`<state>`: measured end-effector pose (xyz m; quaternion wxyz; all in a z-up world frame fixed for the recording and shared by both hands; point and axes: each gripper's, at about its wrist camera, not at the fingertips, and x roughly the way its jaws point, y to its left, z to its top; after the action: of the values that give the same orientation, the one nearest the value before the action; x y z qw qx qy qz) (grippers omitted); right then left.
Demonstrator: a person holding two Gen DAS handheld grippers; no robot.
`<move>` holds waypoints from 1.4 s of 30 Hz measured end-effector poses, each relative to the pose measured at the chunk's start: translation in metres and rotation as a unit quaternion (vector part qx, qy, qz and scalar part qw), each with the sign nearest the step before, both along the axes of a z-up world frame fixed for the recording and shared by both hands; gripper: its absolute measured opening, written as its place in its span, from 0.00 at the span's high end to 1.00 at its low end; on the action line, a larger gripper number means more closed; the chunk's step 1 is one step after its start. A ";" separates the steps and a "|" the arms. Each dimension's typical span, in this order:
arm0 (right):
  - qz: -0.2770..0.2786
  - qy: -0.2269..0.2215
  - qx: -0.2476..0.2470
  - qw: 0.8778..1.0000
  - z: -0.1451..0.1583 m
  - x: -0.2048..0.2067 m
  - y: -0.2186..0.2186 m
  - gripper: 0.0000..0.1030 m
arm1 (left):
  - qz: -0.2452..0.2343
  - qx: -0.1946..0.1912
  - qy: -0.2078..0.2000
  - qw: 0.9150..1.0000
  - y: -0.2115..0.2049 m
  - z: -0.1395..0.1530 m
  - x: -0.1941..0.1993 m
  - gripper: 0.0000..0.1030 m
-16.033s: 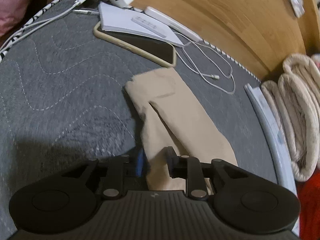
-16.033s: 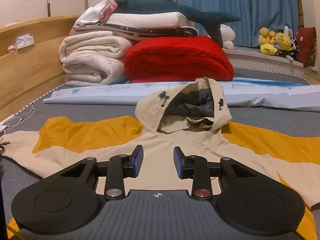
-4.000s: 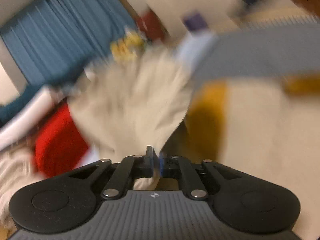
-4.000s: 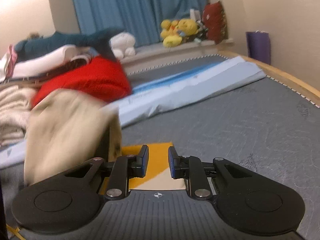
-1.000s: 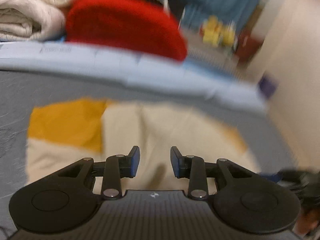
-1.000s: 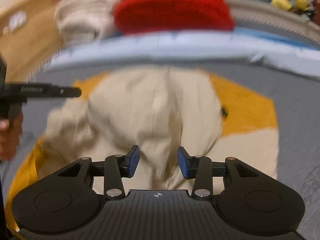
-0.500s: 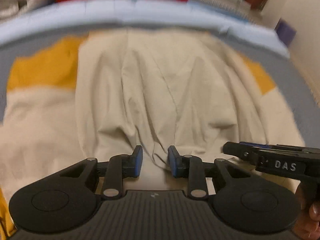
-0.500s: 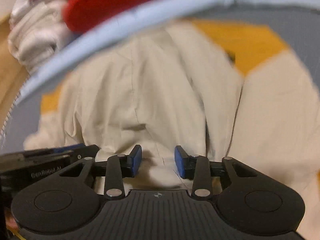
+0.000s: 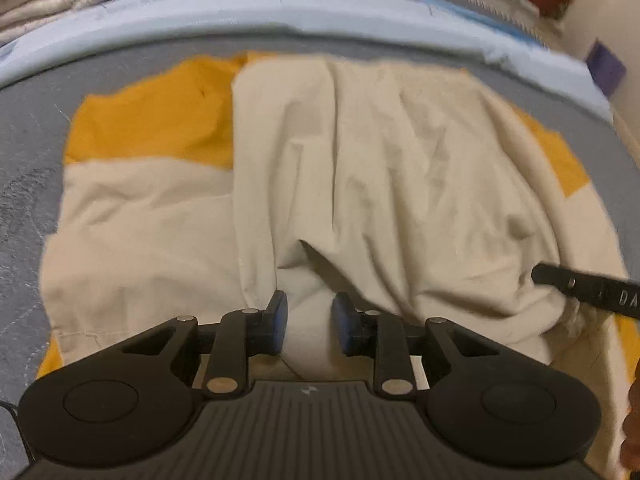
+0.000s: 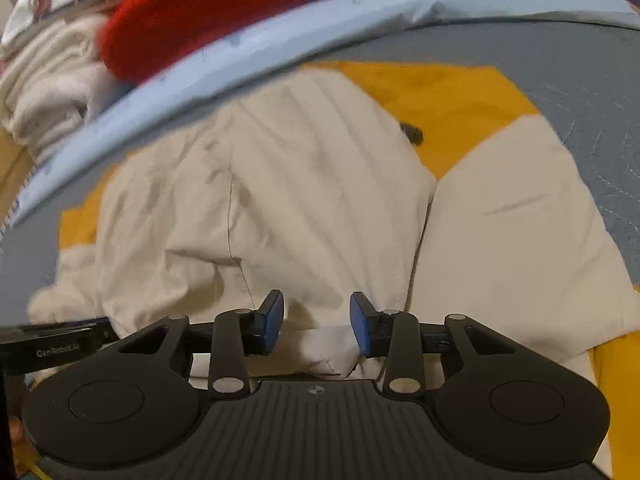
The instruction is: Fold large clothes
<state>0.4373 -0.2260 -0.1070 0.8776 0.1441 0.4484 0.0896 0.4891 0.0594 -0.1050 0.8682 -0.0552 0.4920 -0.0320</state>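
Since half a second ago both grippers have lowered onto the jacket (image 9: 392, 168) lying on the bed (image 9: 28, 136), left gripper (image 9: 307, 322) and right gripper (image 10: 316, 322) with fingers spread around raised folds between them, so closing too shallow could catch only the top layer and the fold may slip apart.

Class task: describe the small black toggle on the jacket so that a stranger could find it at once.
Start at the beige and mustard jacket spread on the grey quilted mattress. On its mustard shoulder panel lies the toggle, the only small black thing on the fabric.
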 end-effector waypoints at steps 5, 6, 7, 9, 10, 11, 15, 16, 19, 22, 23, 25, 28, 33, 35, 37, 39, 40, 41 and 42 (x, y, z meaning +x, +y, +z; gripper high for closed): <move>0.021 0.018 -0.033 0.999 -0.006 0.001 0.001 0.61 | -0.014 0.020 -0.004 1.000 -0.002 -0.001 0.003 0.66; 0.012 0.022 -0.031 0.999 -0.007 0.002 -0.002 0.62 | -0.014 0.011 0.018 1.000 0.002 -0.009 0.003 0.67; 0.001 0.019 -0.021 1.000 0.001 -0.002 -0.003 0.62 | -0.009 0.004 0.017 1.000 0.005 -0.006 0.000 0.67; -0.006 -0.019 0.000 1.000 0.021 -0.009 -0.009 0.61 | -0.002 0.004 -0.017 1.000 0.006 0.019 -0.006 0.65; 0.001 -0.047 -0.004 0.999 0.034 -0.016 -0.009 0.61 | -0.010 0.008 -0.047 0.999 0.006 0.035 -0.013 0.65; 0.007 -0.077 -0.017 0.997 0.047 -0.023 -0.009 0.61 | -0.015 0.014 -0.071 0.997 0.005 0.048 -0.019 0.62; 0.022 -0.185 -0.047 0.981 0.092 -0.059 -0.020 0.60 | -0.009 0.022 -0.179 0.984 0.009 0.104 -0.054 0.57; 0.024 -0.204 -0.048 0.977 0.102 -0.069 -0.024 0.60 | -0.008 0.020 -0.200 0.980 0.012 0.114 -0.066 0.57; 0.027 -0.249 -0.037 0.967 0.134 -0.102 -0.038 0.60 | -0.016 0.020 -0.263 0.965 0.015 0.146 -0.103 0.57; 0.023 -0.294 -0.026 0.955 0.169 -0.147 -0.054 0.60 | -0.012 0.032 -0.305 0.952 0.020 0.176 -0.155 0.40; 0.016 -0.306 -0.026 0.951 0.181 -0.167 -0.059 0.60 | -0.005 0.037 -0.313 0.949 0.021 0.189 -0.174 0.37; 0.005 -0.327 -0.020 0.945 0.203 -0.212 -0.072 0.60 | 0.009 0.035 -0.327 0.944 0.025 0.212 -0.213 0.37; 0.001 -0.359 -0.029 0.933 0.228 -0.280 -0.093 0.60 | 0.015 0.026 -0.342 0.939 0.031 0.238 -0.283 0.37; -0.027 -0.394 -0.041 0.918 0.258 -0.385 -0.135 0.60 | 0.023 0.015 -0.371 0.928 0.031 0.277 -0.387 0.29; -0.046 -0.407 -0.037 0.912 0.276 -0.420 -0.153 0.60 | 0.021 0.007 -0.385 0.923 0.026 0.295 -0.425 0.28; -0.063 -0.422 -0.035 0.904 0.291 -0.448 -0.168 0.60 | 0.016 -0.004 -0.402 0.915 0.018 0.310 -0.457 0.23; -0.077 -0.436 -0.029 0.896 0.307 -0.474 -0.182 0.59 | 0.012 -0.021 -0.413 0.911 0.013 0.323 -0.488 0.20; -0.082 -0.441 -0.025 0.894 0.312 -0.485 -0.187 0.58 | 0.011 -0.027 -0.416 0.909 0.011 0.329 -0.502 0.20; -0.086 -0.444 -0.022 0.891 0.315 -0.495 -0.192 0.56 | 0.013 -0.029 -0.418 0.908 0.009 0.331 -0.513 0.19; -0.089 -0.446 -0.020 0.891 0.315 -0.503 -0.196 0.56 | 0.014 -0.029 -0.419 0.907 0.006 0.331 -0.525 0.19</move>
<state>-0.0657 -0.4224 0.2082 0.9922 0.1104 -0.0028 0.0570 -0.0357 0.0651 0.2255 0.9929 -0.0690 0.0806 -0.0541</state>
